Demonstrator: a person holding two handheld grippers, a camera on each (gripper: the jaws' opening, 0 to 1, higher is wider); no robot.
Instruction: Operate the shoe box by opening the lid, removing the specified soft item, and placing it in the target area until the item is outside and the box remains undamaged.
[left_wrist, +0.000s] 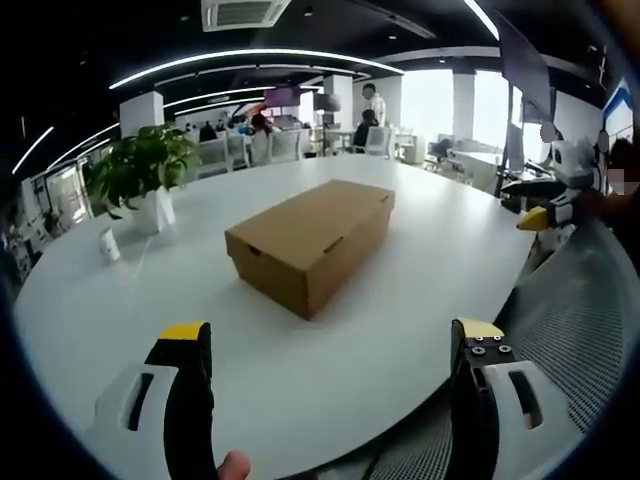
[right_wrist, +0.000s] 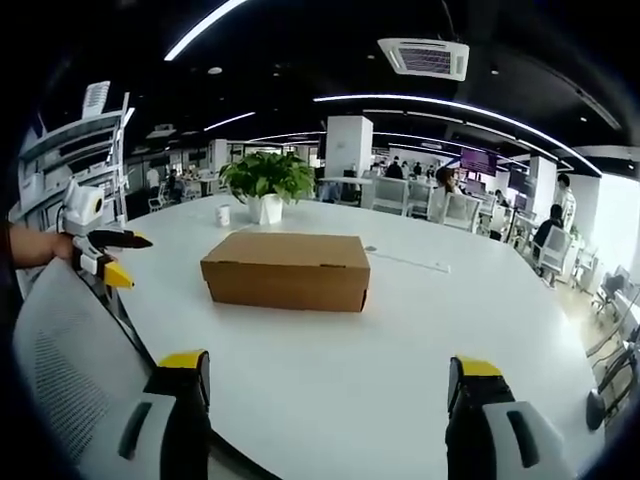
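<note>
A closed, plain brown cardboard shoe box (left_wrist: 312, 243) sits near the middle of a large round white table (left_wrist: 420, 300), its lid down and flush, with nothing touching it. In the left gripper view, the left gripper (left_wrist: 330, 345) hovers above the near table edge, its yellow-tipped black jaws spread wide and empty, well short of the box. In the right gripper view, the right gripper (right_wrist: 328, 378) is likewise wide and empty, facing the box's long front side (right_wrist: 287, 285). A potted green plant (right_wrist: 266, 183) and a small white cup (right_wrist: 223, 214) stand beyond the box. The opening step looks not yet begun. To do it well, one gripper should probably steady the base while the other lifts the lid's front lip gently, avoiding creasing the cardboard.
</note>
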